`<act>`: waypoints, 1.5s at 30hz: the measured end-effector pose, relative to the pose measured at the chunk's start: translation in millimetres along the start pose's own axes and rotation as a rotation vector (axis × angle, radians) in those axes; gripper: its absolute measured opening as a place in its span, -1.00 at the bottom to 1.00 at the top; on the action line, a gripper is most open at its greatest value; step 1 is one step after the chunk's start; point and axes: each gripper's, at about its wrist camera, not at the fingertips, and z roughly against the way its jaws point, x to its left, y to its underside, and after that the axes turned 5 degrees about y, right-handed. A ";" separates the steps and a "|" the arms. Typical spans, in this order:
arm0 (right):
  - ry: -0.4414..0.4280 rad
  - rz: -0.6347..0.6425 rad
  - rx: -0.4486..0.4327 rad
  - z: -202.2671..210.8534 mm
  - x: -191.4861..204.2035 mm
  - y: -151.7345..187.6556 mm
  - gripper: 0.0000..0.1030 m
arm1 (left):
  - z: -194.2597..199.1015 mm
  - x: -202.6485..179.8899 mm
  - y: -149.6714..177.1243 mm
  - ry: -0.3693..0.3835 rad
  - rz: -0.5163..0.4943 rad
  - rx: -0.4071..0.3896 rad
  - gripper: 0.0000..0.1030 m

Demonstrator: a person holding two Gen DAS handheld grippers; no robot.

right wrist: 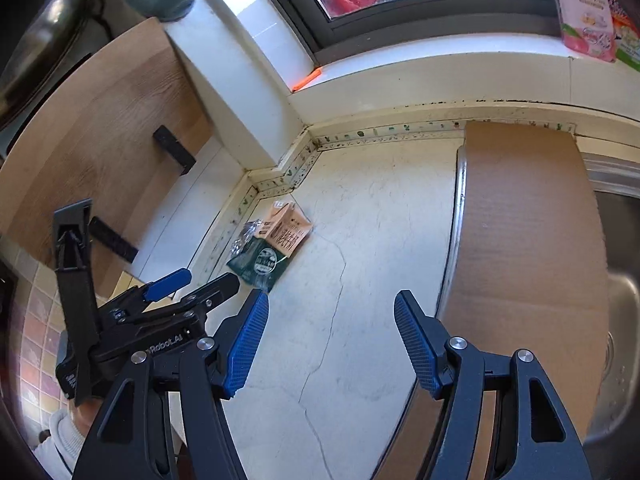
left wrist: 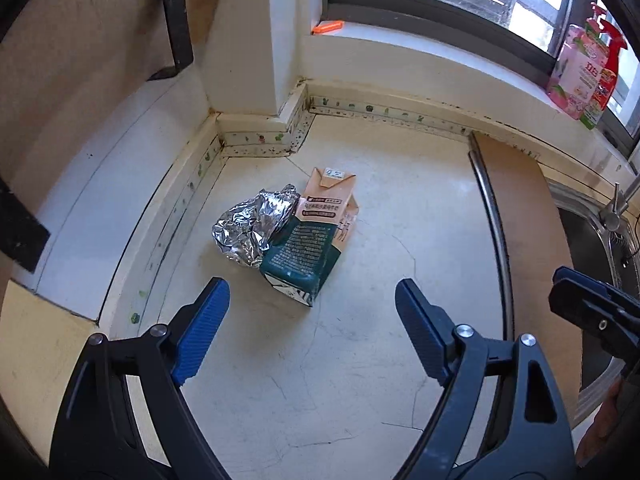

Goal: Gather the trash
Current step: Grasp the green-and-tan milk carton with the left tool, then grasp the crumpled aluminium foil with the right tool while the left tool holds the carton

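Crumpled foil (left wrist: 251, 229) lying mid-frame on pale cracked surface (left wrist: 380, 240), touching flattened carton (left wrist: 316, 240), near corner. Left tongs (left wrist: 312, 320) standing apart, empty, just short of carton. Right tongs (right wrist: 331, 334) gaping too, empty. Cardboard sheet (right wrist: 524, 232) lying at right.

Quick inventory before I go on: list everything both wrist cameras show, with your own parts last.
carton: one, green and peach, crushed, lying on the counter near the corner
foil: one, silver, crumpled, touching the carton's left side
cardboard sheet: one, brown, over the sink's left part
faucet: one, metal, at the sink
refill pouch: one, pink, on the windowsill
spray bottle: one, red, behind the pouch
orange item: one, small, at the sill's left end
left gripper: jaws open, empty, aimed at the carton
right gripper: jaws open, empty
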 end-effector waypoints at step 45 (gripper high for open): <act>-0.160 0.095 0.110 -95.9 42.4 -25.9 0.29 | 27.3 26.1 65.4 -0.151 0.120 -0.088 -0.31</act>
